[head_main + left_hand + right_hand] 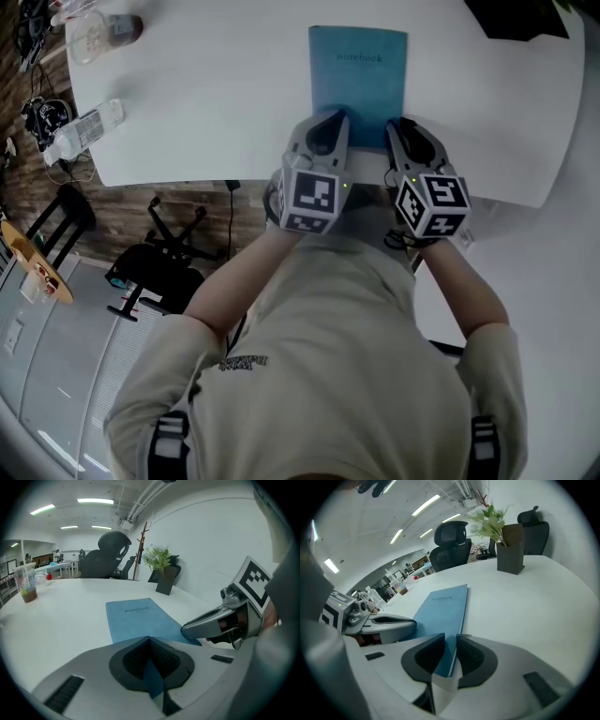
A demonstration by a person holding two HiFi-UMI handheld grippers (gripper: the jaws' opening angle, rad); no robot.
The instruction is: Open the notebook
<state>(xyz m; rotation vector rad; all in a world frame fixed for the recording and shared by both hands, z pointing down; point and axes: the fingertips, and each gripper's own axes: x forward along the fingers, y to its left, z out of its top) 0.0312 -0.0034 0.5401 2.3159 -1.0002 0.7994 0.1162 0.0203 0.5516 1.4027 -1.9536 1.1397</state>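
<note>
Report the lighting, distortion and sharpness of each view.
Head view: even light, white table nearly washed out, notebook title faint. Left gripper view: strong fisheye, black round vignette, ceiling lamps blown out. Right gripper view: same vignette, far desks soft.

The notebook (pixel 358 80) is pale blue on a white surface (pixel 216 103). The left hand-held gripper (pixel 325 124) and right hand-held gripper (pixel 409 131) are grey with black pads (pixel 426 656). Their cubes (pixel 311 197) show black-and-white squares. The shirt (pixel 328 375) is beige and the floor (pixel 122 211) brown wood.
</note>
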